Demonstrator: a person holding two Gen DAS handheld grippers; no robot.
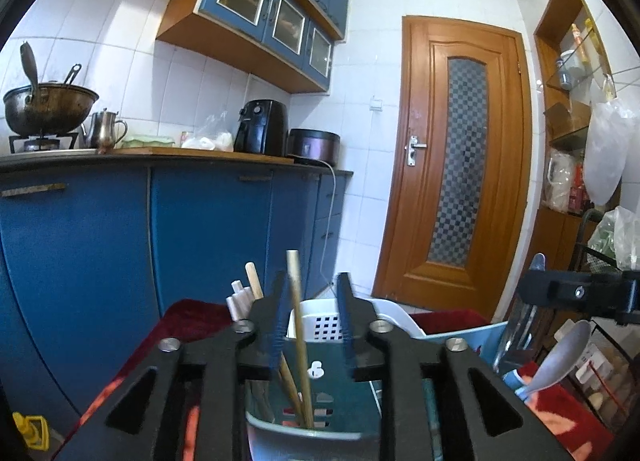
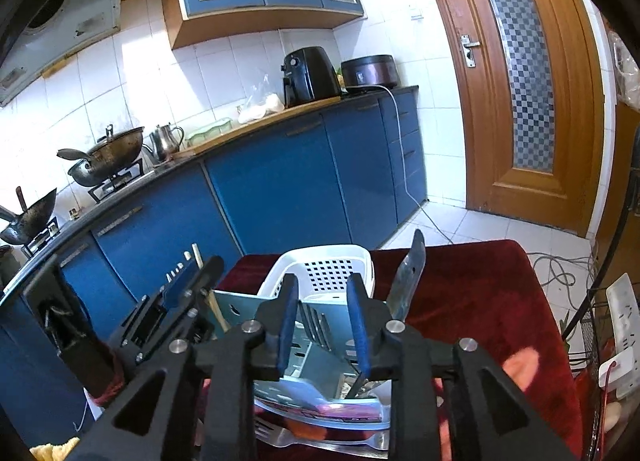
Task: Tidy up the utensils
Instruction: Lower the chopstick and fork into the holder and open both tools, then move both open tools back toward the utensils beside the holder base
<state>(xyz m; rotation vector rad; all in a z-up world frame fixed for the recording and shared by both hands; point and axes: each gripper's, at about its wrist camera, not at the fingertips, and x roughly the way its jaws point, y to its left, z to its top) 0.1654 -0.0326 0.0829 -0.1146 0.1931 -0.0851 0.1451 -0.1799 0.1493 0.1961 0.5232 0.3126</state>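
**kitchenlurker:** what's the rig doing right now? looks like utensils everywhere.

**me:** So I'm driving both claws over the light blue utensil holder [image 1: 340, 393] on the red cloth [image 2: 472, 293]. The left gripper [image 1: 311, 321] has its pads spread apart, not clamped on anything. A wooden chopstick [image 1: 298, 325] stands in the gap, leaning close to the left pad, with its lower end down in the holder beside a second chopstick [image 1: 290, 385]. My read is it's been dropped in upright and the claw is just straddling it, though I can't tell if the pad actually touches it.

**kitchenlurker:** and the other hand?

**me:** The right gripper [image 2: 323, 325] is released too, nothing between its pads. It hangs right above the holder's compartments, where dark fork tines [image 2: 316, 325] poke up. A metal knife blade [image 2: 408, 281] sticks up tilted just right of it, handle end down in the holder I think. In the left view a metal spoon [image 1: 560, 361] angles up at the right side.

**kitchenlurker:** why's the white basket there?

**me:** The white basket [image 2: 332, 265] sits just behind the holder, probably the source or a second bin, can't tell which. Everything goes in handle-down so each type stays sorted in its own slot. A fork [image 2: 288, 439] lies flat in front of the holder, so I'd guess that's next.
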